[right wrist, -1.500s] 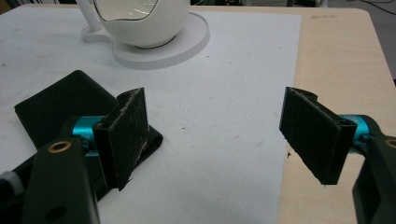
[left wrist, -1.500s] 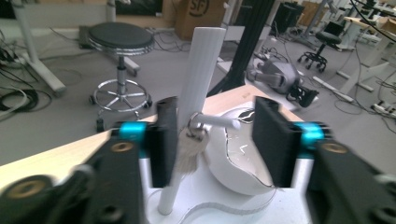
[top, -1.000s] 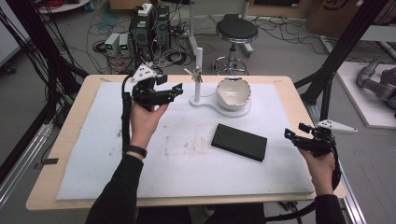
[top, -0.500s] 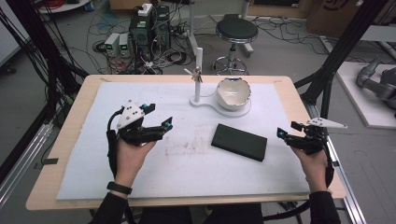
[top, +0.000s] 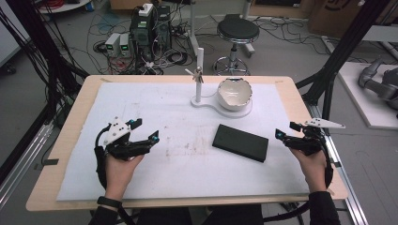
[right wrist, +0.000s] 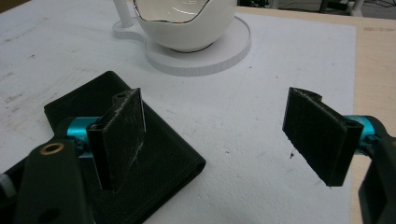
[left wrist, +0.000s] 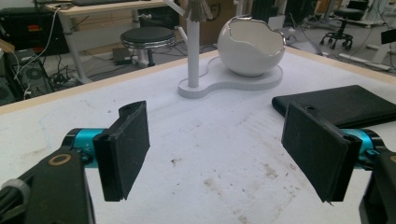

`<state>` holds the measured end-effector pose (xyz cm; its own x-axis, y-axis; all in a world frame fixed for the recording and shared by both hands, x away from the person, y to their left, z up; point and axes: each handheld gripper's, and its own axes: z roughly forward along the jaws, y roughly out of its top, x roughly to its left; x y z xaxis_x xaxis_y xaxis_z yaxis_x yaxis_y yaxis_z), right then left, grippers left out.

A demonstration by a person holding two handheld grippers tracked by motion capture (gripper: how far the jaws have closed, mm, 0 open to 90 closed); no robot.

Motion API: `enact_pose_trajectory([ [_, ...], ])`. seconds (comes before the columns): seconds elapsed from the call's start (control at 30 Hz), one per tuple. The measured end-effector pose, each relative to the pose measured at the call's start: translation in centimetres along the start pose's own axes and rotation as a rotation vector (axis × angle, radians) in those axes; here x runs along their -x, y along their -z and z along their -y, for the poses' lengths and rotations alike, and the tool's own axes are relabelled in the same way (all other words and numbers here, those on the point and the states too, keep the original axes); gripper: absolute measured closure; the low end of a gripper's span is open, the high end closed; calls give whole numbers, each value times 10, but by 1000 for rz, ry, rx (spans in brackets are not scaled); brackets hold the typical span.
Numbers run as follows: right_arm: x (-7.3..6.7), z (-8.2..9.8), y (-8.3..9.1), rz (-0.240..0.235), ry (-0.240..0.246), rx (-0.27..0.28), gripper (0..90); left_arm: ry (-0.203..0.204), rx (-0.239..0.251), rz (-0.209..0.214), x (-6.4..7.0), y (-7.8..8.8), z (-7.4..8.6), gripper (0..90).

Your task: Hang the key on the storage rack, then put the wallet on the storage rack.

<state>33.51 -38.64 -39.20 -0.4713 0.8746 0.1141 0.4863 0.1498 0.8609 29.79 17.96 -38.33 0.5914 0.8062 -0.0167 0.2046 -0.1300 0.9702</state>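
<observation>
A flat black case [top: 240,142] lies on the white mat right of centre. Behind it, an egg-shaped white bowl [top: 233,93] sits on a white stand [top: 206,102] with an upright post [top: 199,70]. My left gripper [top: 146,130] hovers low over the mat's left front, pointing toward the stand; its jaws have just been opening and stand open with nothing between them [left wrist: 219,149]. My right gripper [top: 286,130] is open beside the right end of the case. In the right gripper view the case [right wrist: 154,154] lies under the left pad, and the right gripper [right wrist: 219,135] holds nothing.
The mat [top: 187,164] covers most of a wooden table [top: 61,154]. A stool [top: 238,30], electronics boxes [top: 150,26] and cables stand on the floor beyond the far edge. Black frame posts [top: 342,51] rise at the right and left sides.
My left hand has drawn back from beside the stand toward the person and sunk to the mat's left front. My right hand has stayed almost still.
</observation>
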Motion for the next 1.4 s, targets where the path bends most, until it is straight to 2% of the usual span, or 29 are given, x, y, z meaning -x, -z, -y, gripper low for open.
enact_pose_trajectory([
  [0.8,0,-2,3,-5,9,8,212,-23,-10,33,9,-4,2,233],
  [1.07,-1,-1,2,-5,6,14,209,2,-21,47,6,-5,6,233],
  [1.33,-1,1,0,-11,14,10,210,-14,-22,53,9,-7,6,233],
  [1.4,-2,2,2,-12,15,6,210,-4,-15,55,10,-8,5,233],
])
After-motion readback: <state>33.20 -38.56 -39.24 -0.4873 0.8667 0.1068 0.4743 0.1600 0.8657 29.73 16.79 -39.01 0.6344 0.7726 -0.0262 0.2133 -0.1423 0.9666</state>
